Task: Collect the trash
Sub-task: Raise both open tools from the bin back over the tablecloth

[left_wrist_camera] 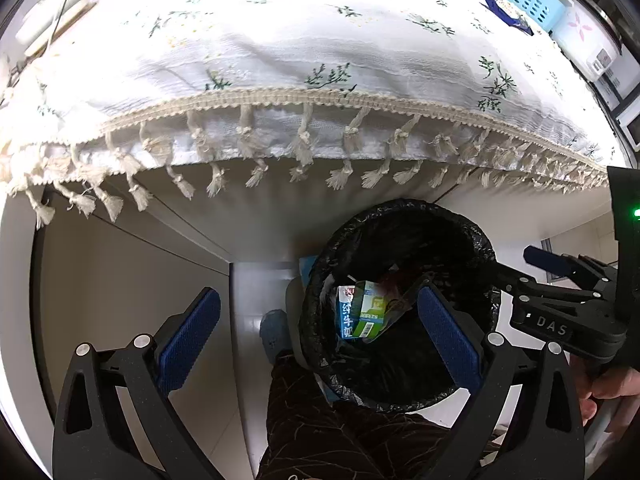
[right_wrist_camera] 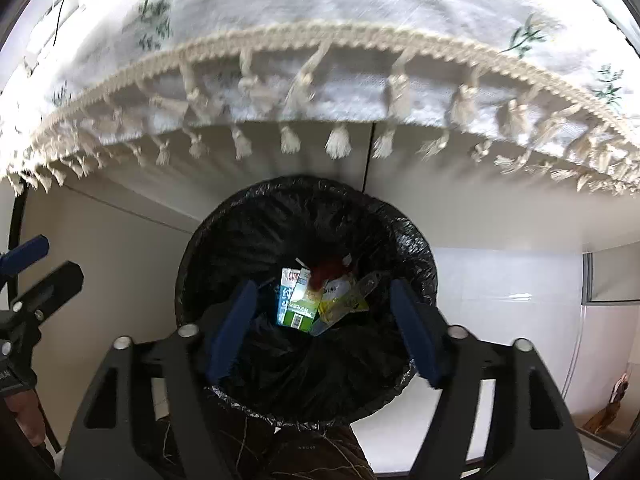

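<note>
A round bin lined with a black bag (left_wrist_camera: 472, 240) (right_wrist_camera: 224, 240) stands on the floor below the table edge. Inside lie a blue and green milk carton (left_wrist_camera: 360, 312) (right_wrist_camera: 298, 300), a red scrap (right_wrist_camera: 326, 270) and a yellow wrapper (right_wrist_camera: 340, 300). My left gripper (left_wrist_camera: 320, 336) is open and empty, above the bin's left rim. My right gripper (right_wrist_camera: 320, 328) is open and empty, directly over the bin; it also shows at the right in the left wrist view (left_wrist_camera: 560, 292).
A table with a white floral tasselled cloth (left_wrist_camera: 280, 60) (right_wrist_camera: 320, 20) overhangs the bin. A blue basket (left_wrist_camera: 528, 0) and a white rice cooker (left_wrist_camera: 588, 36) sit at its far right. The person's patterned trouser leg (left_wrist_camera: 340, 420) and blue slipper (left_wrist_camera: 274, 332) are beside the bin.
</note>
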The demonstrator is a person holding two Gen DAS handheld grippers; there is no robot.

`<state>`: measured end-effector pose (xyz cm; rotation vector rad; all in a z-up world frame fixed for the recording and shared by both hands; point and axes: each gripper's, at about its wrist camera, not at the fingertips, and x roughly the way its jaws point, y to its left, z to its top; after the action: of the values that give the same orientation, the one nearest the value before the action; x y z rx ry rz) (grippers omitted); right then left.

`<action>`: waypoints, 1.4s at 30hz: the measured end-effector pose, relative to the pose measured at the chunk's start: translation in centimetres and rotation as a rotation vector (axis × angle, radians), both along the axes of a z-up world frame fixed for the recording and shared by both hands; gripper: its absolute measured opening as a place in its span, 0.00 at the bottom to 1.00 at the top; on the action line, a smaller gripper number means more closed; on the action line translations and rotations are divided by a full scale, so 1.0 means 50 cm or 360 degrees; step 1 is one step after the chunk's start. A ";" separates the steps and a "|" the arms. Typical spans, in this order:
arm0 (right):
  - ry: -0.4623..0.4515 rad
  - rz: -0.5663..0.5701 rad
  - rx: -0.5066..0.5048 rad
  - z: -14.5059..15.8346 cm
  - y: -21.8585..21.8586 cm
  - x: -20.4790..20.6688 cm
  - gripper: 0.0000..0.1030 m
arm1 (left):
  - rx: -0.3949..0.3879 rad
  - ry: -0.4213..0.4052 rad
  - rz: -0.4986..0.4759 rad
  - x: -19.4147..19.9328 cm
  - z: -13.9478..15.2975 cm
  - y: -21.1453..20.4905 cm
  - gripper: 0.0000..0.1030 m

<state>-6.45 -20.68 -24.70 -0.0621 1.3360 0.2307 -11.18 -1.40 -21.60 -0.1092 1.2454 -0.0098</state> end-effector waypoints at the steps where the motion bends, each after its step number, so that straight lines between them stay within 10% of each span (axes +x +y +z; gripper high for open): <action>1: -0.0007 -0.0005 0.0001 0.005 -0.003 0.001 0.72 | 0.0007 -0.0004 -0.0006 0.002 0.003 -0.001 0.94; 9: -0.0122 -0.0054 -0.0026 0.072 -0.020 0.008 0.87 | -0.0004 -0.0039 -0.0016 0.018 0.050 0.001 0.94; 42: -0.0534 -0.0098 -0.0009 0.377 -0.024 0.068 0.91 | 0.0013 -0.0269 0.0024 0.112 0.303 0.039 0.94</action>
<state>-3.07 -21.88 -5.87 -0.0613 1.0032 0.1559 -5.56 0.53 -6.44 -0.1084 1.0757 -0.0010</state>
